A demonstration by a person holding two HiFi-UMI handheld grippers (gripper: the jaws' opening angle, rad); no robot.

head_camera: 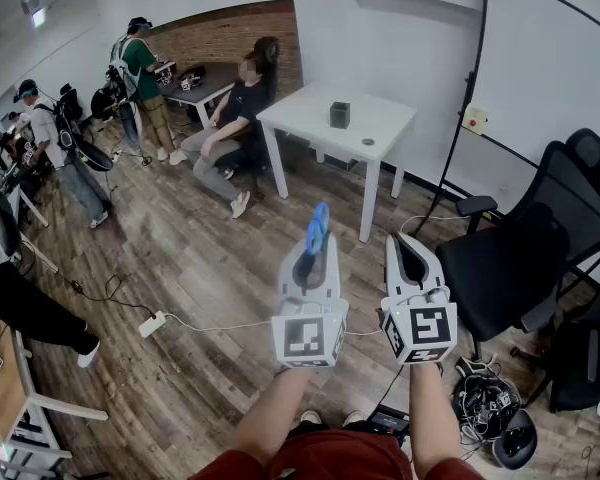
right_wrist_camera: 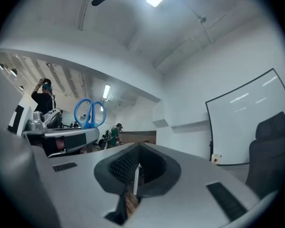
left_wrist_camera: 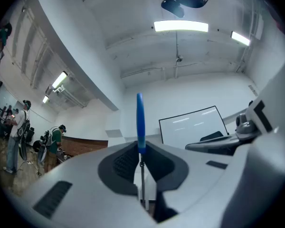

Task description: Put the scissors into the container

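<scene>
While I held both tongs near my body above the wooden floor (head_camera: 210, 268), the only markings on them were the black-and-white square patterns on each cube; they bore no words I could read.

My left gripper (head_camera: 315, 246) was clenched on the scissors (head_camera: 318, 230). The metal part was pinched between its pads and the blue handle loops stood out past the tips. My right gripper (head_camera: 401, 240), just beside it on the right, was closed with nothing between its pads.

A small dark container (head_camera: 339, 115) stood on the white table (head_camera: 380, 118), far ahead and well apart from the scissors. A black office chair (head_camera: 520, 258) stood to the right, with a whiteboard (head_camera: 550, 78) behind it. A white power strip (head_camera: 152, 324) lay on the floor to the left. A seated person (head_camera: 235, 118) was beyond the table's left end.

Only the head view showed the table and the container. The left gripper view showed the scissors (left_wrist_camera: 140, 122) edge-on, as a single blue line. The right gripper view showed both loops of the scissors (right_wrist_camera: 90, 113) broadside, above the left gripper (right_wrist_camera: 61, 139).
</scene>
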